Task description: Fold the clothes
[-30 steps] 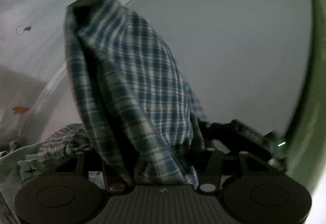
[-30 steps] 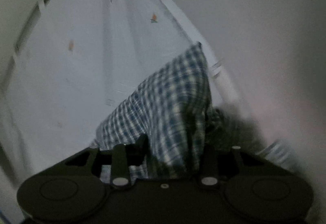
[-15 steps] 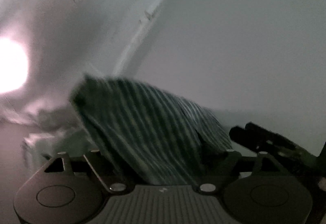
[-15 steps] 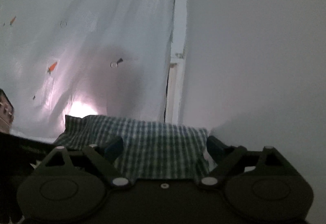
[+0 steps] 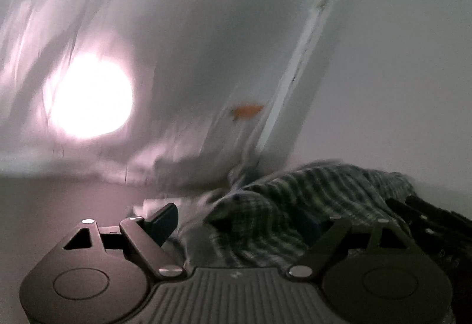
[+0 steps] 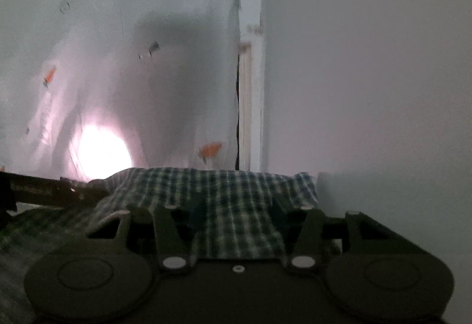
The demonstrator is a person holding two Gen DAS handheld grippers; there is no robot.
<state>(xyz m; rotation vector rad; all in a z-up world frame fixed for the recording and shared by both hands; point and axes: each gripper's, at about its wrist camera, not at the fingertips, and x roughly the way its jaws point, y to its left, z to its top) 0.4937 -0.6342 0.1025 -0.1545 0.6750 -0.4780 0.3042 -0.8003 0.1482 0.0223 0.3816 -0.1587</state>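
The room is dim and a bit blurry. A checked shirt (image 6: pixel 224 197) lies low in a soft heap in front of both grippers. It is blue, green and white.

The left gripper (image 5: pixel 244 223) has its jaws wide apart. Its left finger (image 5: pixel 163 220) is bare. The shirt lies toward its right side and drapes over the right finger, which I can hardly see. I see no pinch on the cloth there.

The right gripper (image 6: pixel 236 214) has the shirt lying between its jaws, and the jaws are closing. The cloth hides the finger ends, so I cannot tell if they press on it yet.

The two grippers are close, side by side. Each shows as a dark shape at the edge of the other's view.

Behind the shirt hangs a pale curtain (image 6: pixel 118 43) with small orange carrots (image 6: pixel 211 150). A bright light (image 6: pixel 101 150) glows through it. Beside the curtain is a plain wall (image 6: pixel 368 73).
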